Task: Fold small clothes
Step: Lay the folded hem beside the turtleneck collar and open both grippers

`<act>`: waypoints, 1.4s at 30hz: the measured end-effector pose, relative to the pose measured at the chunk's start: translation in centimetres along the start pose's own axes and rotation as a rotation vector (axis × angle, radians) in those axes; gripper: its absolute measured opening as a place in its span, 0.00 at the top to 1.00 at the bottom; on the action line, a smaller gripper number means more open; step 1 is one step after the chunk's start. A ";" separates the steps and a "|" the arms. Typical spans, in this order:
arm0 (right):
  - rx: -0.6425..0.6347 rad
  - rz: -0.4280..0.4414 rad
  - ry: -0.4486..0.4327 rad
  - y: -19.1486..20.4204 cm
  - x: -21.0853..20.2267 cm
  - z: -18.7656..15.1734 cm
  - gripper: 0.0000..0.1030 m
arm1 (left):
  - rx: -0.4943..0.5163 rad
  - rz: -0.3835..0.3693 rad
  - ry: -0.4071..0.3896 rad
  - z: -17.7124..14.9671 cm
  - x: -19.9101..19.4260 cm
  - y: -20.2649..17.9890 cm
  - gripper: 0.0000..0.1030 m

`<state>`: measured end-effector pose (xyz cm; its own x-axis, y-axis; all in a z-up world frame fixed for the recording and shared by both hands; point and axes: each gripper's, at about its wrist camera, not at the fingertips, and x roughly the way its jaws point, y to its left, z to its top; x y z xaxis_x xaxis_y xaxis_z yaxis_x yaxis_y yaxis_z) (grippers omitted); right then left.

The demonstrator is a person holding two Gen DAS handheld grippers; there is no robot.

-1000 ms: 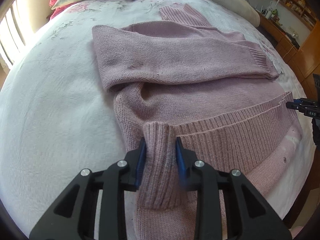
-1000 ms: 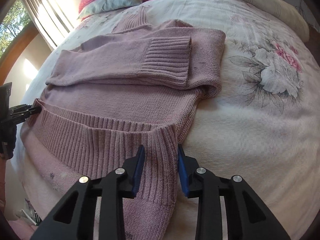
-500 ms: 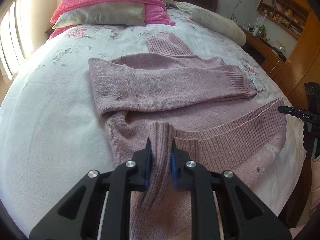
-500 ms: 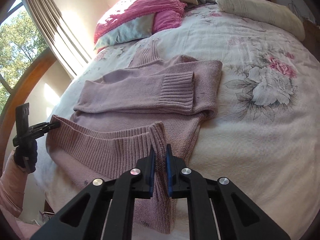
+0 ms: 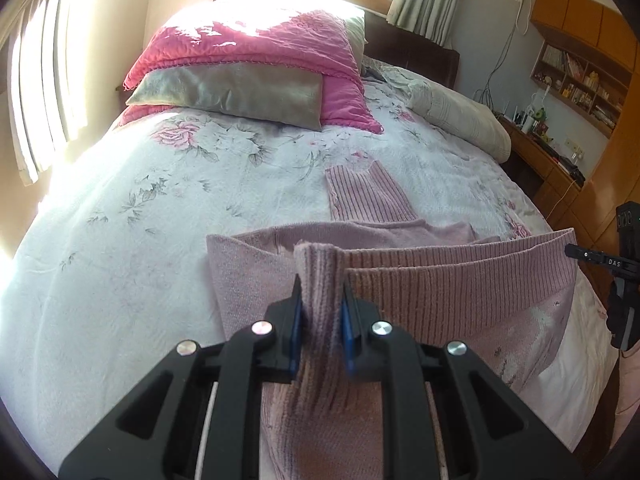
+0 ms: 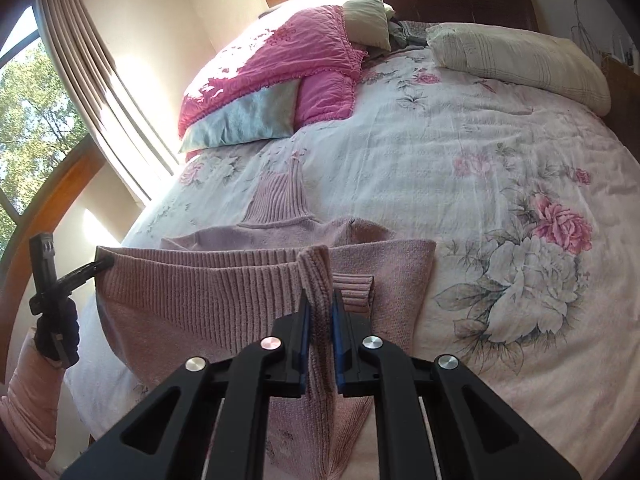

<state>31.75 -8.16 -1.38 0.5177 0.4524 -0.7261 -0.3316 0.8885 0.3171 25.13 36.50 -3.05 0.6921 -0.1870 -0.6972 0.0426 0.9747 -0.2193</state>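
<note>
I am pinching the pink sweater's (image 5: 460,292) ribbed hem in both my left gripper (image 5: 320,300) and right gripper (image 6: 319,308), holding it above the bed (image 5: 120,240)

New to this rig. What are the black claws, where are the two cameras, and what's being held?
There is no robot here: a person holds one hand-held gripper in each hand, and a fisheye camera on each looks forward along its two fingers. One picture comes from the left hand-held gripper, the other from the right hand-held gripper; each also shows in the other's view, at the picture's edge. A pink knitted sweater lies on a bed with a flowered cover, its ribbed collar pointing at the pillows. Each gripper is shut on one corner of the sweater's ribbed hem, which stretches between them, raised off the bed. The sweater's sleeves are mostly hidden behind the raised hem; one ribbed cuff peeks out.
</note>
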 end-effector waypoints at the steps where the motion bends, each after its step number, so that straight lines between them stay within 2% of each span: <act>1: 0.006 -0.004 0.003 -0.2 0.7 0.8 0.91 | -0.014 0.000 -0.003 0.8 0.8 0.3 0.86; 11: 0.090 -0.070 0.063 -3.9 8.4 6.3 0.91 | -0.056 0.037 0.028 5.8 9.4 2.3 0.86; 18: 0.137 -0.123 0.150 -6.7 14.3 6.3 0.91 | -0.059 0.107 0.136 4.8 16.2 3.7 0.86; 22: 0.149 -0.154 0.200 -7.8 16.8 5.6 0.91 | -0.092 0.130 0.188 3.5 18.7 5.1 0.86; 30: 0.200 -0.155 0.221 -8.9 18.3 4.5 0.87 | -0.147 0.110 0.218 3.2 19.2 6.4 0.79; 31: 0.201 -0.157 0.220 -8.7 17.9 4.7 0.82 | -0.159 0.111 0.220 3.5 18.9 6.5 0.75; 33: 0.170 -0.181 0.200 -8.1 16.5 5.3 0.77 | -0.180 0.127 0.186 4.2 17.4 6.9 0.73; 34: 0.145 -0.195 0.186 -7.7 15.5 5.5 0.70 | -0.191 0.140 0.157 4.6 16.4 7.0 0.72; 37: 0.088 -0.161 0.168 -5.7 13.0 6.1 0.69 | -0.168 0.165 0.071 5.8 13.5 6.2 0.71; 39: 0.049 -0.123 0.168 -4.1 12.0 6.0 0.69 | -0.131 0.132 0.047 6.1 12.3 4.6 0.71; 42: 0.002 -0.078 0.197 -1.7 11.9 5.3 0.69 | -0.064 0.053 0.074 5.5 12.4 1.3 0.71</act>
<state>42.63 -3.85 -7.34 0.3777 0.3585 -0.8537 -0.2945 0.9206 0.2564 37.76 36.15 -8.23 0.6368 -0.1461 -0.7571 -0.0405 0.9742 -0.2220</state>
